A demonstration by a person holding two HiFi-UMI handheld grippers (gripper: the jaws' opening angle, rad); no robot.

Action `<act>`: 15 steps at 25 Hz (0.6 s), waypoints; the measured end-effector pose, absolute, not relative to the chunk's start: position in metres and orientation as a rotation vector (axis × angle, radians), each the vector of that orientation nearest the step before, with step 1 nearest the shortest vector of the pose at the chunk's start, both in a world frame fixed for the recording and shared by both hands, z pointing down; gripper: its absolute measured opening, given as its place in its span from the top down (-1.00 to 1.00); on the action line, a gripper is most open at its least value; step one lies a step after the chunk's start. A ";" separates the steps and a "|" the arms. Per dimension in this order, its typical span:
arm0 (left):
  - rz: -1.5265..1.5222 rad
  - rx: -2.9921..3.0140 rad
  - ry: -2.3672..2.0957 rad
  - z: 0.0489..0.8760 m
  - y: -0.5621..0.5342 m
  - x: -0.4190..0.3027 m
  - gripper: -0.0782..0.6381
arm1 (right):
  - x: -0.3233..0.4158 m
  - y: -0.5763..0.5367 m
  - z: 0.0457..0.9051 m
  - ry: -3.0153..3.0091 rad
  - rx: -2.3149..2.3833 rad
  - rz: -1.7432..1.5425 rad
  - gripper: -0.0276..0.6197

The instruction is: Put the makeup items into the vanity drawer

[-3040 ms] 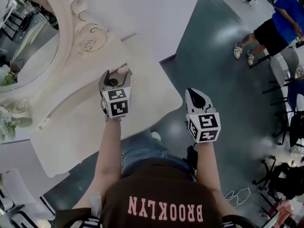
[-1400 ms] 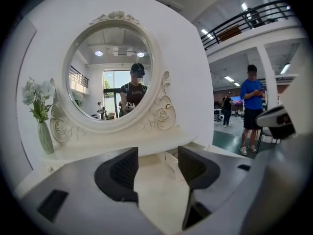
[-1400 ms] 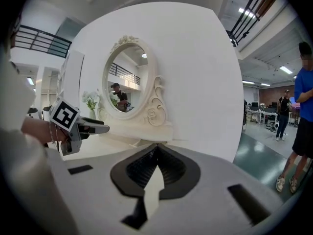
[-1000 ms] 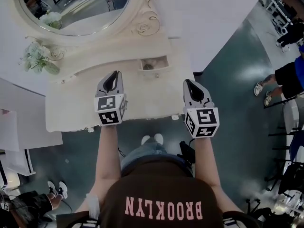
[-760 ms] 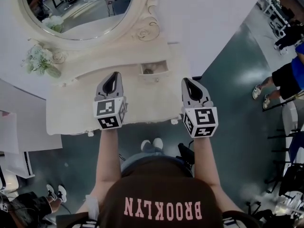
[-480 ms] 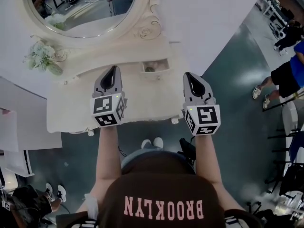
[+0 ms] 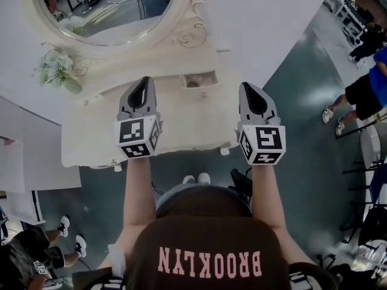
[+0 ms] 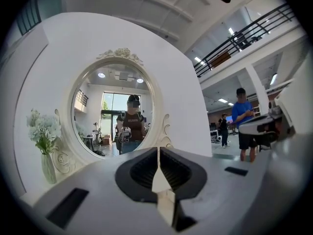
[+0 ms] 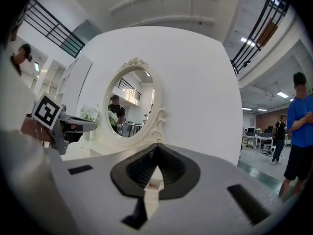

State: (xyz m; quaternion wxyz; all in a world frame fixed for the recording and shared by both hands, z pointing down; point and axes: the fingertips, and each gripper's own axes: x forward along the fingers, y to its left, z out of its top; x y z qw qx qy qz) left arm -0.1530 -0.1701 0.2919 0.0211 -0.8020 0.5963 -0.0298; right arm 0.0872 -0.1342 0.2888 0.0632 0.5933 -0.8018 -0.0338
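left gripper: fingers together, nothing held
right gripper: fingers together, nothing held
drawer: open, at desk back edge, between the 2 finger sets, touching neither
contents: 1 small dark item, type unclear

Contents of drawer indistinct

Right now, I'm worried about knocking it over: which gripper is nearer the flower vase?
Left. The left gripper sits right of the flower vase in the head view; the right gripper is farther right, past the small open drawer.
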 end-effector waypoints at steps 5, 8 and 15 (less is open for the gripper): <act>-0.084 -2.471 1.825 0.285 -0.170 -0.155 0.74 | 0.088 -0.136 0.285 -2.421 1.799 -0.100 0.93; -0.057 -2.470 1.799 0.280 -0.170 -0.153 0.74 | 0.089 -0.137 0.280 -2.423 1.808 -0.122 0.93; -0.047 -2.463 1.720 0.272 -0.170 -0.144 0.74 | 0.091 -0.140 0.274 -2.419 1.814 -0.130 0.93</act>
